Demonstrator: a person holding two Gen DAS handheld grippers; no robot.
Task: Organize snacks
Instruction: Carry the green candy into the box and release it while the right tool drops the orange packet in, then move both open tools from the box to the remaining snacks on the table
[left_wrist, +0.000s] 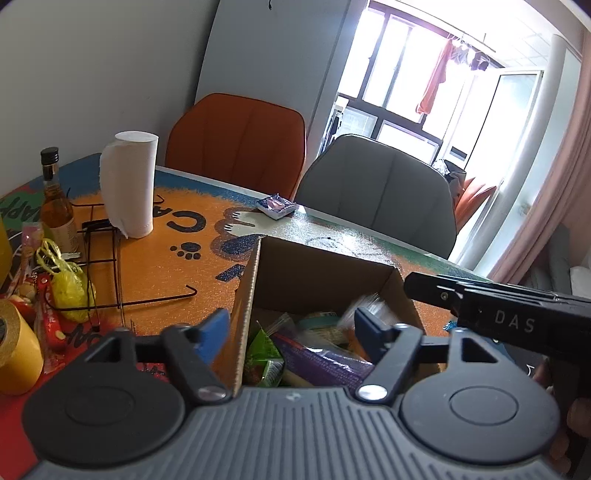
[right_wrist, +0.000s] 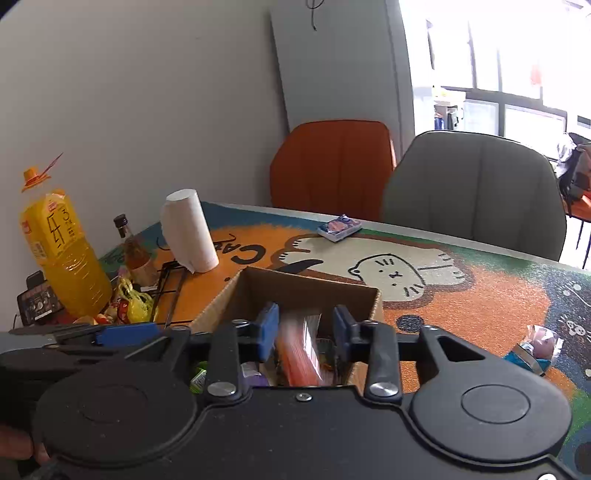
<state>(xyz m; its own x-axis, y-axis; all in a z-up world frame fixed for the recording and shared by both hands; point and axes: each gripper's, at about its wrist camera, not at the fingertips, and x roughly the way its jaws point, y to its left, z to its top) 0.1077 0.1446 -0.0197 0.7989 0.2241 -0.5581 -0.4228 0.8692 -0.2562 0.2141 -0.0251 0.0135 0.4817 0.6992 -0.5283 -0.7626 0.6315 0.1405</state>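
An open cardboard box (left_wrist: 328, 266) (right_wrist: 306, 286) on the table holds several snack packets, green and purple among them (left_wrist: 317, 358). My left gripper (left_wrist: 290, 334) is open and empty, straddling the box's near left wall. My right gripper (right_wrist: 306, 330) is open above the box; a blurred orange and clear packet (right_wrist: 299, 350) lies between its fingers, dropping into the box. The right gripper also shows in the left wrist view (left_wrist: 498, 306). A pink and blue snack (right_wrist: 535, 345) lies on the mat to the right. A small blue packet (left_wrist: 276, 206) (right_wrist: 339, 227) lies near the far edge.
A paper towel roll (left_wrist: 129, 184) (right_wrist: 188, 230), a brown bottle (left_wrist: 57, 201), a yellow oil bottle (right_wrist: 62, 251), a yellow bag (left_wrist: 68, 286), a black wire rack (left_wrist: 107, 266) and a tape roll (left_wrist: 16, 347) crowd the left. Orange (left_wrist: 236, 140) and grey (left_wrist: 380, 188) chairs stand behind.
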